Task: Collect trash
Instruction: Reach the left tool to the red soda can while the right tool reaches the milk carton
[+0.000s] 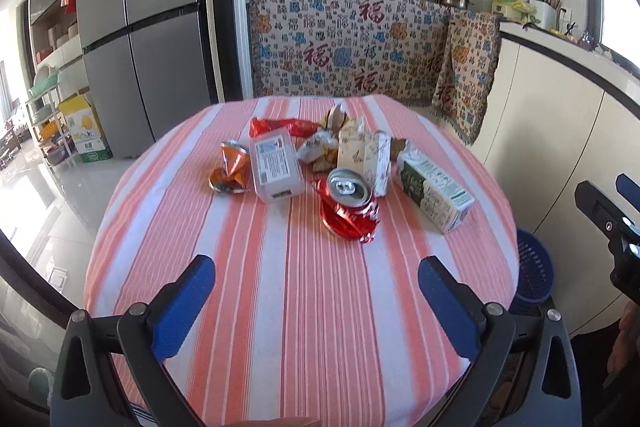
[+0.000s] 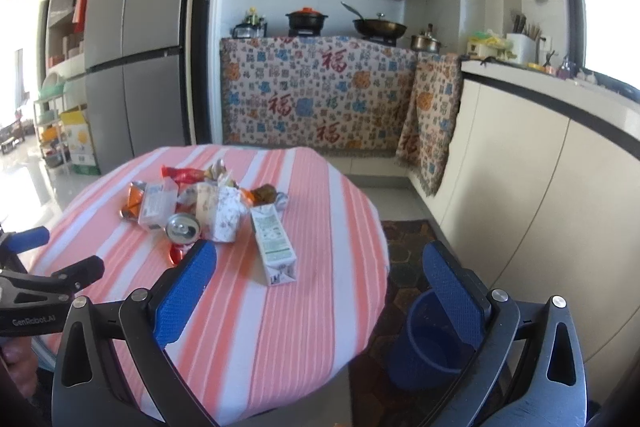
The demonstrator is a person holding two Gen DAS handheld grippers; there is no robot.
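Observation:
A pile of trash lies mid-table on the pink striped cloth (image 1: 280,287): a crushed red can (image 1: 347,203), a green-white milk carton (image 1: 434,195), a clear plastic box (image 1: 275,165), a crushed orange can (image 1: 230,167), a white patterned carton (image 1: 362,155) and red wrappers (image 1: 288,126). The carton (image 2: 274,247) and red can (image 2: 182,229) also show in the right wrist view. My left gripper (image 1: 316,287) is open and empty, over the table's near part. My right gripper (image 2: 320,287) is open and empty, over the table's right edge. A blue bin (image 2: 430,343) stands on the floor right of the table.
The blue bin (image 1: 534,271) shows past the table's right edge. A grey fridge (image 1: 136,27) stands back left. A counter draped in patterned cloth (image 1: 344,47) with pots is behind. White cabinets (image 2: 540,187) run along the right. A patterned mat (image 2: 404,247) lies on the floor.

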